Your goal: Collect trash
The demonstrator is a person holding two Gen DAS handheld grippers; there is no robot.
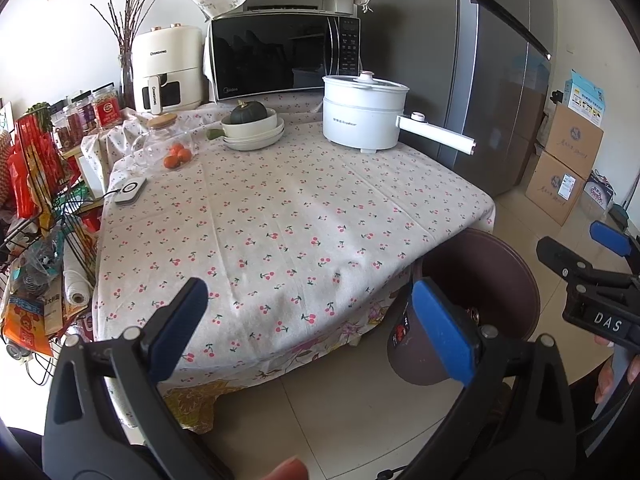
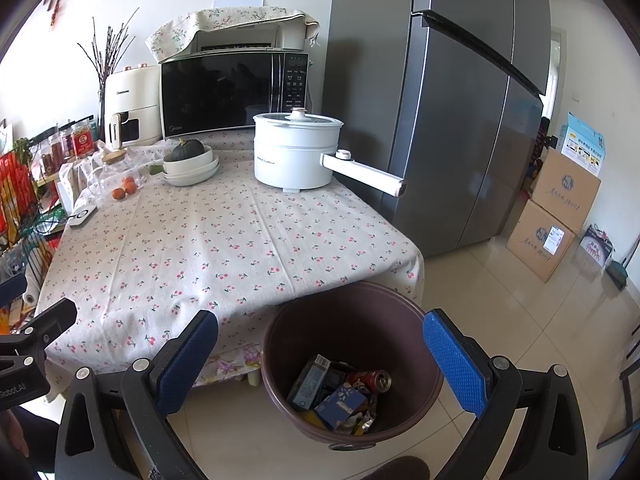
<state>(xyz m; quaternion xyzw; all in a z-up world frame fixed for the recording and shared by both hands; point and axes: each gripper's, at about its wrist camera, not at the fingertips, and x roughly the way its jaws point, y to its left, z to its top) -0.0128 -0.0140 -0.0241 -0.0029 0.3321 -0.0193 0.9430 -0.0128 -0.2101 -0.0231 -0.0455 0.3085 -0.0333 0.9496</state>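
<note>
Both grippers, left (image 1: 312, 328) and right (image 2: 320, 364), gaped wide, empty; swinging near the bin (image 2: 352, 304) risked tipping it

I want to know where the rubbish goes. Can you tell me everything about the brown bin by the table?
The brown bin is a round, open bucket with no lid, and it looks like plastic. It stands upright on the tiled floor, right at the corner of the table, with the hanging cherry tablecloth just behind its rim. Inside lie a red drink can, a blue carton, a grey-blue box and shiny wrappers. Neither gripper touches it.
</note>
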